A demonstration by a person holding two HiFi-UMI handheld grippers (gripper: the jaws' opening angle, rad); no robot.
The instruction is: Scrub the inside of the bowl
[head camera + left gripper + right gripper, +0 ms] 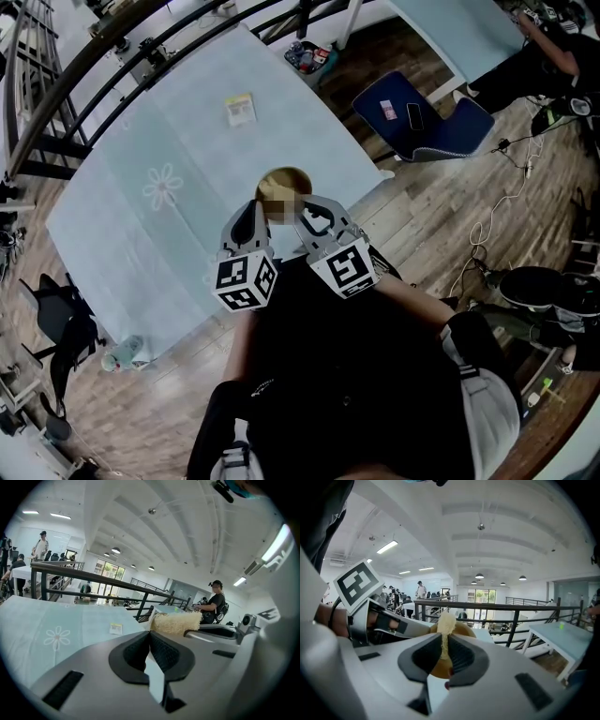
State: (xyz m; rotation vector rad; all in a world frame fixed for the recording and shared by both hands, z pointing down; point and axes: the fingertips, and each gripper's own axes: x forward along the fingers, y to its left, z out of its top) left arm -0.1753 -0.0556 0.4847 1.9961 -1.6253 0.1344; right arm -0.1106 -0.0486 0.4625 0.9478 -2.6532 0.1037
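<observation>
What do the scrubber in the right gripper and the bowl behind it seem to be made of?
Scrubber: pale yellow, coarse and fibrous, likely loofah or synthetic mesh; its edge looks fuzzy and stringy. Bowl: smooth, amber-brown, evenly coloured with a dull sheen; plastic or wood, the views cannot settle which.
</observation>
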